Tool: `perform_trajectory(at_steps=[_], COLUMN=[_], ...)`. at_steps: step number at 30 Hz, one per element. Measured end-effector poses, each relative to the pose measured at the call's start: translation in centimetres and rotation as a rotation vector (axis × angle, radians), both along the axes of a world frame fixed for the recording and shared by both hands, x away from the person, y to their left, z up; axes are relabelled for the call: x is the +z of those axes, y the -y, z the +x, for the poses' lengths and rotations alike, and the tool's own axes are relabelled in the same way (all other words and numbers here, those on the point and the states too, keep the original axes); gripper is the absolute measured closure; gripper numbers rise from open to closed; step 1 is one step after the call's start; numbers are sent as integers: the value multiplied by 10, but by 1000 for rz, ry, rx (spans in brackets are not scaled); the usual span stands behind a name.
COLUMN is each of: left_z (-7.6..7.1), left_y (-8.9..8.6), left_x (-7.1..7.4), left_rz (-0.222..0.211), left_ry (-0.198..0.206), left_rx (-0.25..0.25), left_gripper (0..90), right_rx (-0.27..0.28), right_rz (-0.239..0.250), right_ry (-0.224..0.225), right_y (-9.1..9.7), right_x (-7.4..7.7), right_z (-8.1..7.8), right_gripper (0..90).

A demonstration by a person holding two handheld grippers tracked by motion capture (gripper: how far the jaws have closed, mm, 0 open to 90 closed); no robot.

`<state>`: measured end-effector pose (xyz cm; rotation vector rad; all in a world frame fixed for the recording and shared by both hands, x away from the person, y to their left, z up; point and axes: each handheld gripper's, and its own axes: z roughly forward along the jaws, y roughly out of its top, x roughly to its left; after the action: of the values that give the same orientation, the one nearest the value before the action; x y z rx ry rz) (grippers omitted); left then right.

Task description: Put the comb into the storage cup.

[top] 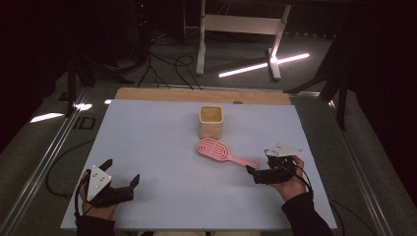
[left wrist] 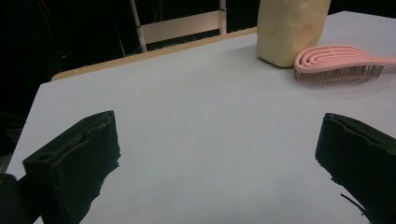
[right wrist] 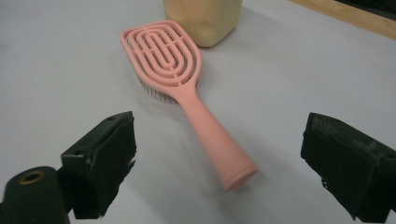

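Note:
A pink hairbrush [top: 221, 151] lies bristles down on the pale tabletop [top: 157, 147], its handle pointing to the right front. Just behind its head stands a cream-yellow cup [top: 211, 121]. My right gripper [top: 259, 161] is open, right at the end of the handle. In the right gripper view the brush [right wrist: 163, 51] runs toward the camera and its handle end lies between the spread jaws of the right gripper [right wrist: 219, 128], which do not touch it; the cup [right wrist: 203, 18] is behind. My left gripper [top: 121, 171] rests open at the front left, holding nothing.
The left gripper view has the open left gripper [left wrist: 218, 123] over bare table, with the cup [left wrist: 289, 28] and brush [left wrist: 338, 63] far off to the right. A wooden strip [top: 201, 95] edges the table's back. White frame legs [top: 201, 39] and cables lie on the floor beyond.

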<state>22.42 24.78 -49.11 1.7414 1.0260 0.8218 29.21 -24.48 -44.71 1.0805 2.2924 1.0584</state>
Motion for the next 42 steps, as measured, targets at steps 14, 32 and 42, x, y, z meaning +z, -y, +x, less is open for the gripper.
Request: perform_trajectory(at_steps=[14, 32, 42], left_z=[0, 0, 0], left_y=[0, 0, 0], left_x=[0, 0, -1], left_rz=[0, 0, 1], left_ry=[0, -2, -4], left_rx=[0, -2, -2], left_gripper=[2, 2, 2], right_rx=[33, 79, 92], right_rz=[-78, -133, -151], right_ry=[-26, -73, -91], right_y=[-10, -23, -28], right_x=[10, 16, 17], right_z=[18, 37, 44], right_gripper=[100, 101, 100])
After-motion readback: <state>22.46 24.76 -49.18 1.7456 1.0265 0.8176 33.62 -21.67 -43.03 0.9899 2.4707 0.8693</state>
